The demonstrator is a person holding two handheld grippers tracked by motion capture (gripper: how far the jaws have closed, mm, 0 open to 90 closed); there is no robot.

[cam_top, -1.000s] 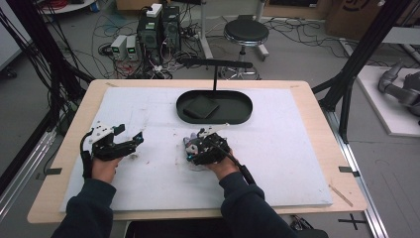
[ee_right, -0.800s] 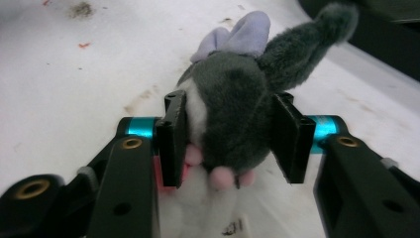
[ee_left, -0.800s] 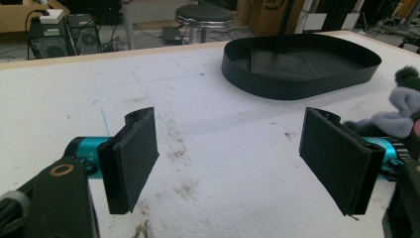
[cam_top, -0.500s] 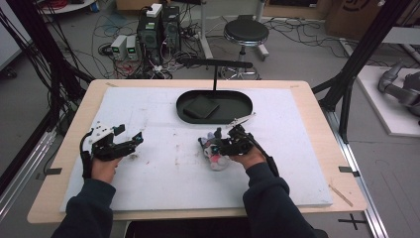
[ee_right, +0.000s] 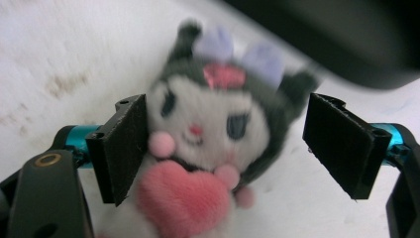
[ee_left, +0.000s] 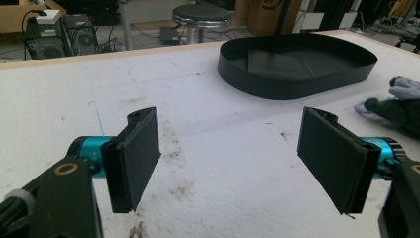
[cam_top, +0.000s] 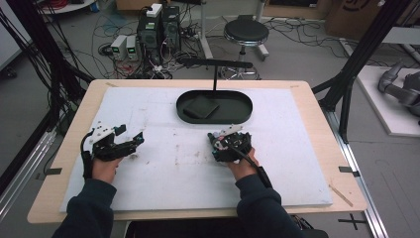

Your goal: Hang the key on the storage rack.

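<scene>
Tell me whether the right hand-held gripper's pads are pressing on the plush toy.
Apart on one side at least: in the right gripper view the right hand-held gripper stands open around the white and black plush toy with the pink heart, with bare table between toy and right pad.

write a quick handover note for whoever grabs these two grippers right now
Left gripper: jaws wide open, empty, over bare white mat at the table's left.
Right gripper: jaws have just been opening; plush toy sits between them, touching the left pad, clear of the right one, so no grip.
Things: the toy lies on the mat just short of the black oval tray; a dark flat piece lies in the tray.
Done: toy brought near the tray.
Left: probably regrasp the toy and place it in the tray.
</scene>
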